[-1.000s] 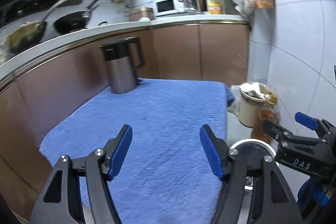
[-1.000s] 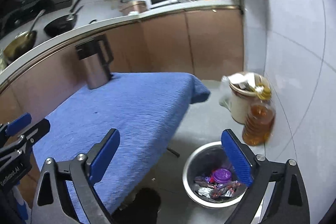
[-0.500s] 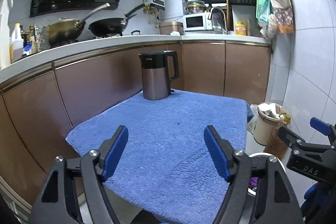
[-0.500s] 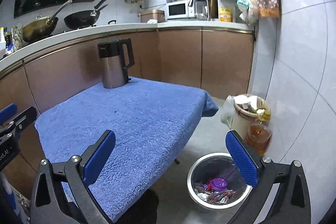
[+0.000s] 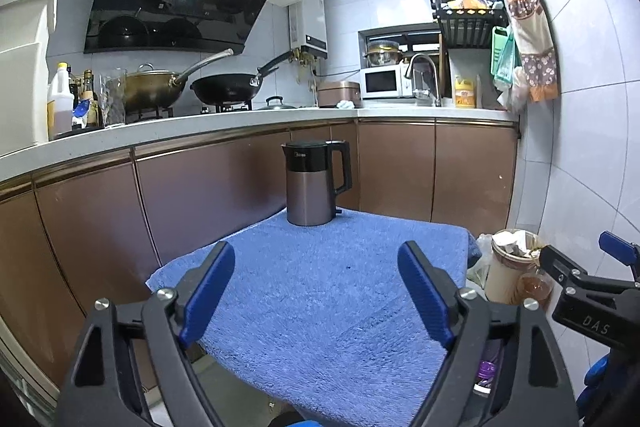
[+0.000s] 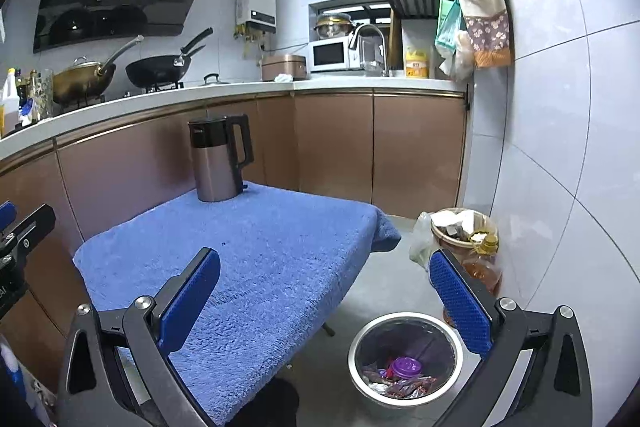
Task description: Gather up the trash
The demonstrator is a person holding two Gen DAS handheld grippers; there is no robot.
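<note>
Right wrist view: trash (image 6: 402, 375) in bin (image 6: 360, 341) below empty, wide-open right hand-held gripper (image 6: 324, 301).

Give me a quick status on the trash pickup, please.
Left gripper and right gripper open, empty. Wrappers and purple lid in steel bin. Only kettle on blue towel.

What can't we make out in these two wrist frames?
- Metal bin, left wrist view: mostly hidden behind the left gripper finger; contents unreadable there.
- Wrappers in the bin, right wrist view: too small to identify.
- Beige bucket contents: too small, partly hidden by the right gripper finger.
- Floor under the blue-towelled table: hidden.
</note>
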